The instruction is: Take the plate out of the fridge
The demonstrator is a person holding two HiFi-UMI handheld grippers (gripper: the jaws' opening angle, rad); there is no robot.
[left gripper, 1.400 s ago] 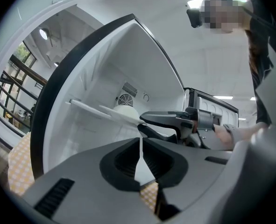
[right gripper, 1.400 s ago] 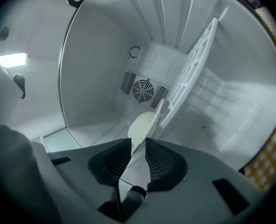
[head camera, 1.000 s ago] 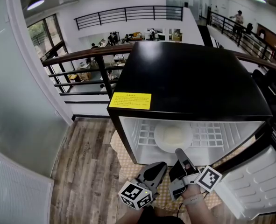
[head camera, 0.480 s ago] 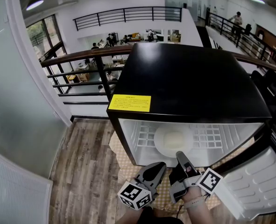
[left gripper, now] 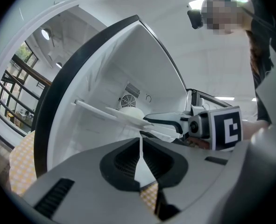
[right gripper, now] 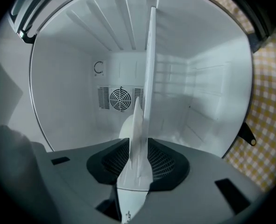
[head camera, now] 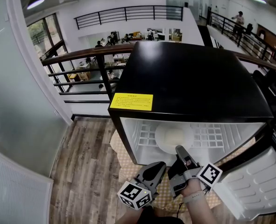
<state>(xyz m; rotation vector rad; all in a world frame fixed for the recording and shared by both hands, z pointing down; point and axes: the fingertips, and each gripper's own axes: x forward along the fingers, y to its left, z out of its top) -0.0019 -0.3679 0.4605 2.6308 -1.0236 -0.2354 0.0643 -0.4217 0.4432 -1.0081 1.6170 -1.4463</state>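
A white plate [head camera: 173, 136] lies on the wire shelf [head camera: 208, 135] inside the open black mini fridge [head camera: 194, 78]. My right gripper [head camera: 179, 152] reaches into the fridge at the plate's near rim. In the right gripper view the plate [right gripper: 137, 125] shows edge-on, its rim pinched between the jaws of my right gripper [right gripper: 137, 160]. My left gripper [head camera: 159, 168] hangs just outside the fridge, to the left of the right one. Its jaws [left gripper: 141, 146] are shut on nothing. From there I see the right gripper [left gripper: 152, 120] at the plate [left gripper: 128, 115].
The fridge door [head camera: 259, 181] stands swung open at the lower right. A yellow checked mat [head camera: 123, 160] lies under the fridge on the wood floor. A fan vent [right gripper: 119, 98] sits in the fridge's back wall. A railing [head camera: 81, 55] runs behind the fridge.
My right gripper has crept slightly forward at the plate's rim. The left gripper and the plate have hardly moved.
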